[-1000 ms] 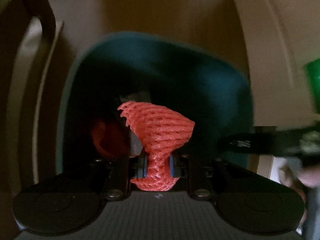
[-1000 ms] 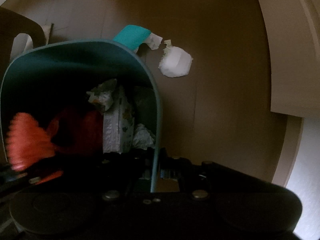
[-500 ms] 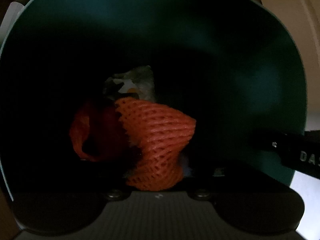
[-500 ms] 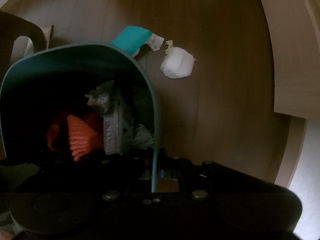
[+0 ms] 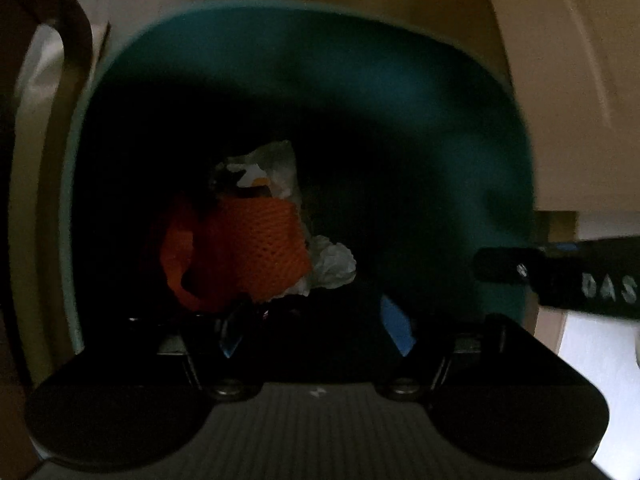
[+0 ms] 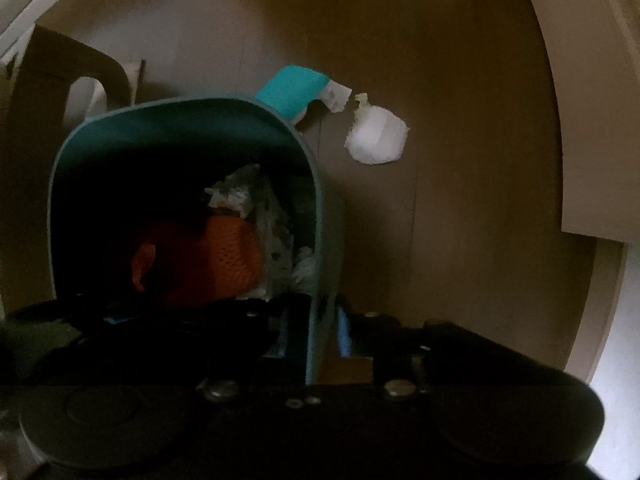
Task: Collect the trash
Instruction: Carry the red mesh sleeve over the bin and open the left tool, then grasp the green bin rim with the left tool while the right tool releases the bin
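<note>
Two tongs, left tongs (image 5: 316, 332) spread over teal bin (image 5: 400, 92), right tongs (image 6: 316, 332) clamping its rim

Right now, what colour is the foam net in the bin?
Orange-red mesh foam net, lying inside the teal bin; clearest in the left wrist view.

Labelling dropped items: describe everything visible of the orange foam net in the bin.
The orange foam mesh net sleeve looks soft, with a diamond-pattern weave, crumpled into a squat tube. It lies loose inside the teal plastic bin, against red plastic film on one side and crumpled white paper on the other. No hand-held gripper touches it.
</note>
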### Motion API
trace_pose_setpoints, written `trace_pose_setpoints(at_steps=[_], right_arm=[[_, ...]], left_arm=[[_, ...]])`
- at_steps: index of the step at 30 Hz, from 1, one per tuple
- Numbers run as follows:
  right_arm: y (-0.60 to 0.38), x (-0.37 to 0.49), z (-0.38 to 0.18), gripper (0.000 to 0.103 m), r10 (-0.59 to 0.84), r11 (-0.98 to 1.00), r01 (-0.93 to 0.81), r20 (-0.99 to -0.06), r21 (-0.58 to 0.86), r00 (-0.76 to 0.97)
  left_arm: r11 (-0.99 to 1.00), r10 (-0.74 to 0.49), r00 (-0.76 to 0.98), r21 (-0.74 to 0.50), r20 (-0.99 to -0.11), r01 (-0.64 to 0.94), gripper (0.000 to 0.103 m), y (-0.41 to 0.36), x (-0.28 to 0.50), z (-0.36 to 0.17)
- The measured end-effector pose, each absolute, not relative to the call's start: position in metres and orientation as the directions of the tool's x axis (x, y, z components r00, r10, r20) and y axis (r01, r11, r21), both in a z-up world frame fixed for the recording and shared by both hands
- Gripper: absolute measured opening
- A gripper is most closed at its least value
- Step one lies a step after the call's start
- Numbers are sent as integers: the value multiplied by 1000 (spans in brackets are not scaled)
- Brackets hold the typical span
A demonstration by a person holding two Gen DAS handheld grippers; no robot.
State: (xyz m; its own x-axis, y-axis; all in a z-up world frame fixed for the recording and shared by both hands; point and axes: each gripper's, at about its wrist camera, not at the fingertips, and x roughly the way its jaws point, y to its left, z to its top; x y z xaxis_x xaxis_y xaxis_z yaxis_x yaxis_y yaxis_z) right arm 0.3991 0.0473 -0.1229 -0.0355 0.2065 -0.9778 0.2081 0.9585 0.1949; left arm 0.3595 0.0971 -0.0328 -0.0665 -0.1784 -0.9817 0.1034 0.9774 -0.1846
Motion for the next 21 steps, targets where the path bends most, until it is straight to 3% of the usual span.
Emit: trace_pose_setpoints(at_steps=[6, 9, 11, 15, 21], right_arm=[[40, 390, -98, 44, 245, 951, 193, -969, 243, 16], [35, 385, -88, 56, 259, 947, 186, -965, 263, 44], [32, 383, -83, 64, 256, 948, 182, -965, 263, 58], [26, 379, -77, 70, 245, 950, 178, -966, 256, 78], [12, 377, -83, 71, 225, 949, 209, -971, 236, 77]], left_arm=[[981, -177, 21, -175, -984, 82, 70, 123, 351, 8], [991, -96, 123, -84, -988, 100, 80, 137, 346, 28], [995, -40, 184, -22, -982, 97, 81, 148, 345, 36], [999, 7, 191, 17, -982, 49, 81, 173, 358, 17], [996, 37, 110, 46, -993, 77, 80, 176, 377, -44]])
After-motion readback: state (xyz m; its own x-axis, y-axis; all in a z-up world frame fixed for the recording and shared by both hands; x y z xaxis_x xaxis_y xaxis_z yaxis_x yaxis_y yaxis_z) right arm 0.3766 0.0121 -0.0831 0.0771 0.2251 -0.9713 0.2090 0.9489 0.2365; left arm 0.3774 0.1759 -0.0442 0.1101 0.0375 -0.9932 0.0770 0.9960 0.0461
